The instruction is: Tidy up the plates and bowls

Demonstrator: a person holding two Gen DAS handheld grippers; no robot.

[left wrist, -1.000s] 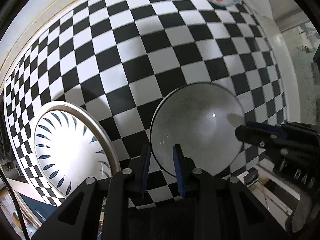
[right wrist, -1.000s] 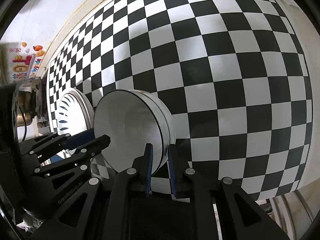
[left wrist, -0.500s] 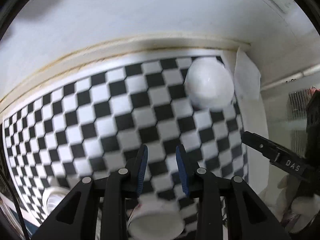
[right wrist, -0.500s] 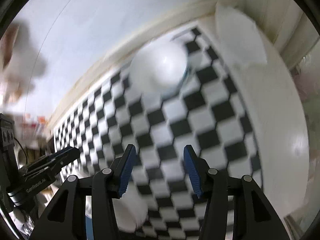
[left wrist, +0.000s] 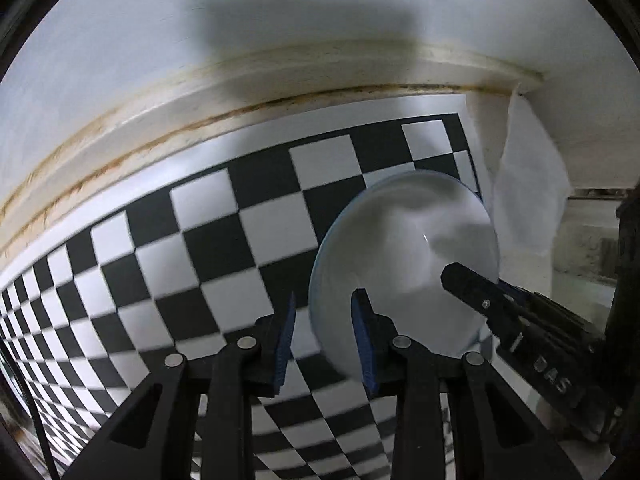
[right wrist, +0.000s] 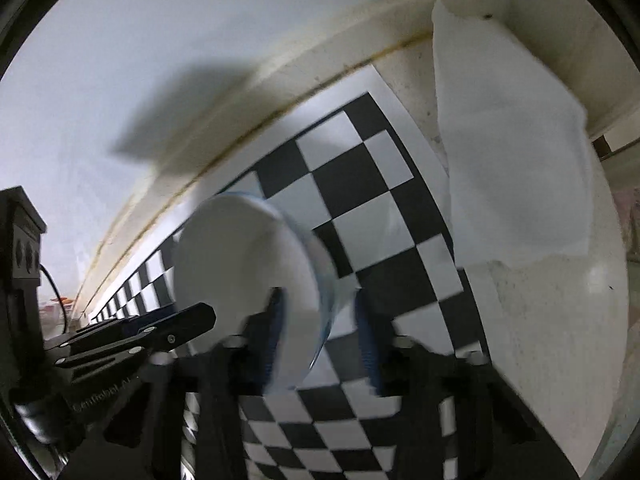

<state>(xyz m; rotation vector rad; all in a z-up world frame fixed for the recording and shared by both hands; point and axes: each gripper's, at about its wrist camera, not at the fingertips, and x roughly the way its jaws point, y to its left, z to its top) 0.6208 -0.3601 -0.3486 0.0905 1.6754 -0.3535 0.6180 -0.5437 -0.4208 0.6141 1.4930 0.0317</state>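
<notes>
The white bowl (left wrist: 404, 264) sits at the far corner of the table (left wrist: 200, 220), on the black and white squares. It is close to the wall (left wrist: 280, 20), and a white paper (left wrist: 528, 184) lies just beside it. The left gripper (left wrist: 325, 296) is closing its blue fingers (left wrist: 362, 340) on the near edge of the bowl, one finger inside and one outside. The right gripper (right wrist: 319, 296) is closing its fingers on the other edge of the bowl. That picture is blurry.
</notes>
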